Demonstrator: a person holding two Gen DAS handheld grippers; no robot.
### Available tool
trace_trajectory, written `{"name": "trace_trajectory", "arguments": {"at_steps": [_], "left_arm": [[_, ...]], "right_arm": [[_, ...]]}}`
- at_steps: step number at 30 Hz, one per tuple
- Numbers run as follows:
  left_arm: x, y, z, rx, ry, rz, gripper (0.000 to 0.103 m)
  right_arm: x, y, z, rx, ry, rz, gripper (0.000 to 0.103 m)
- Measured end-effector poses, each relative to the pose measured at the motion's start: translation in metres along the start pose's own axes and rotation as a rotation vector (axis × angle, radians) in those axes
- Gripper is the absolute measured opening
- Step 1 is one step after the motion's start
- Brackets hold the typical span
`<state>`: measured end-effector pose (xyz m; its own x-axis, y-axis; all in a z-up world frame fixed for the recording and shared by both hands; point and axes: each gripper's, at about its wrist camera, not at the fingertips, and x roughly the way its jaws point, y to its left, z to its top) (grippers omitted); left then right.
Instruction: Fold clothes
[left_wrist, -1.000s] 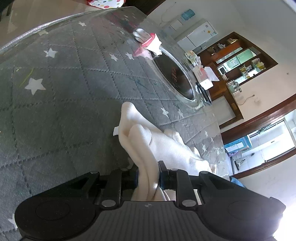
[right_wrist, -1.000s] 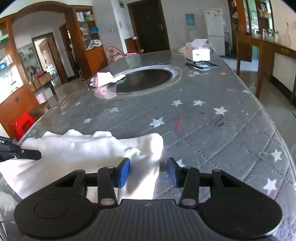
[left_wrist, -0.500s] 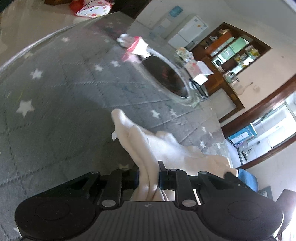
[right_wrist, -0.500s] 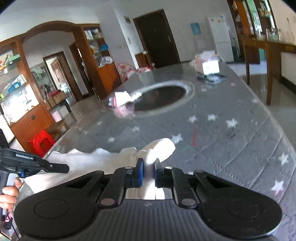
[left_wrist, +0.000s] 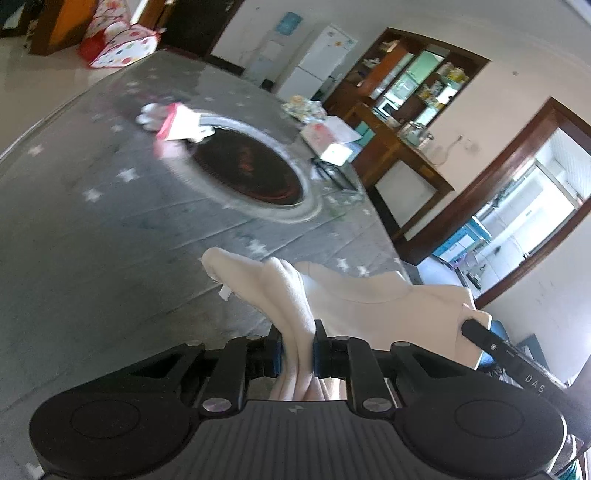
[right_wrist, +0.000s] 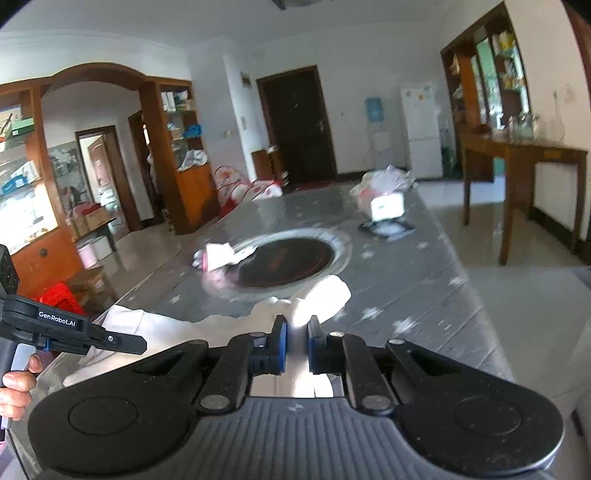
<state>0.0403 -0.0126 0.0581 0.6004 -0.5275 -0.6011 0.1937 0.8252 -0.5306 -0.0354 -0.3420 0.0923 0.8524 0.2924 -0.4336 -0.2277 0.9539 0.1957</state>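
- Both tongs are clamped on cloth: my left tongs (left_wrist: 295, 349) pinch a thick bunched fold of the cream garment (left_wrist: 354, 295), their jaws having just closed a little further on it, and my right tongs (right_wrist: 295, 345) grip another edge of the same garment, jaws nearly together with only a thin layer between them.
- That garment hangs between the two tongs, lifted at both gripped ends, with its loose tips drooping toward the counter (left_wrist: 92, 240) at the near edge.
- Progress, as I judge it: the piece is picked up and spread between my hands, but no neat fold is laid down yet; the folding itself and setting it flat are still ahead.
- It looks like soft, fleecy knit, thick enough to bulge in rounded rolls, limp rather than stiff; a small white tag (left_wrist: 224, 293) sticks out near the left fold.
- Under it the counter wears a grey quilted cover with diamond stitching and white stars, matte and padded.
- Farther out sits a round dark recess (left_wrist: 245, 171) with a pale ring, smooth and glossy.
- At its far left rim lies a small pink-and-white bundle (left_wrist: 173, 122), blurred; I cannot tell what it is.
- A tissue box (right_wrist: 386, 206) stands at the far right.
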Motion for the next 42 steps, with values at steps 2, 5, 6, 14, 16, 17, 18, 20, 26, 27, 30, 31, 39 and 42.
{"name": "trace_trajectory", "arguments": {"at_steps": [2,5,6,14,16,17,18,20,26,27,30,31,39,42], "left_arm": [[0.004,-0.012,0.003,0.028,-0.003,-0.006,0.016],[0.011,-0.025,0.008,0.045,-0.001,-0.017,0.016],[0.014,-0.030,0.010,0.052,-0.001,-0.019,0.016],[0.033,-0.068,0.017,0.150,0.002,-0.011,0.016],[0.039,-0.076,0.016,0.165,0.007,-0.007,0.016],[0.041,-0.080,0.016,0.170,0.011,-0.006,0.016],[0.044,-0.082,0.016,0.176,0.015,-0.005,0.016],[0.049,-0.088,0.015,0.190,0.020,0.003,0.016],[0.066,-0.101,0.011,0.219,0.044,0.031,0.016],[0.069,-0.102,0.010,0.222,0.048,0.035,0.016],[0.075,-0.104,0.008,0.230,0.059,0.047,0.016],[0.077,-0.104,0.007,0.233,0.063,0.051,0.016],[0.089,-0.107,0.003,0.245,0.086,0.068,0.016],[0.093,-0.106,0.002,0.244,0.093,0.073,0.016]], "right_arm": [[-0.007,-0.005,0.006,-0.003,-0.020,-0.017,0.009],[-0.016,-0.012,0.014,-0.009,-0.045,-0.045,0.009],[-0.019,-0.015,0.017,-0.012,-0.052,-0.055,0.009],[-0.032,-0.035,0.025,-0.019,-0.077,-0.123,0.009],[-0.033,-0.040,0.025,-0.017,-0.078,-0.139,0.009],[-0.034,-0.043,0.026,-0.012,-0.080,-0.144,0.009],[-0.035,-0.045,0.026,-0.008,-0.081,-0.149,0.009],[-0.035,-0.050,0.026,-0.007,-0.082,-0.162,0.009],[-0.031,-0.062,0.021,0.005,-0.068,-0.193,0.009],[-0.030,-0.064,0.020,0.007,-0.064,-0.197,0.009],[-0.027,-0.067,0.018,0.006,-0.054,-0.207,0.009],[-0.025,-0.068,0.017,0.007,-0.052,-0.209,0.009],[-0.016,-0.078,0.011,0.020,-0.035,-0.221,0.009],[-0.012,-0.080,0.008,0.025,-0.023,-0.228,0.009]]}}
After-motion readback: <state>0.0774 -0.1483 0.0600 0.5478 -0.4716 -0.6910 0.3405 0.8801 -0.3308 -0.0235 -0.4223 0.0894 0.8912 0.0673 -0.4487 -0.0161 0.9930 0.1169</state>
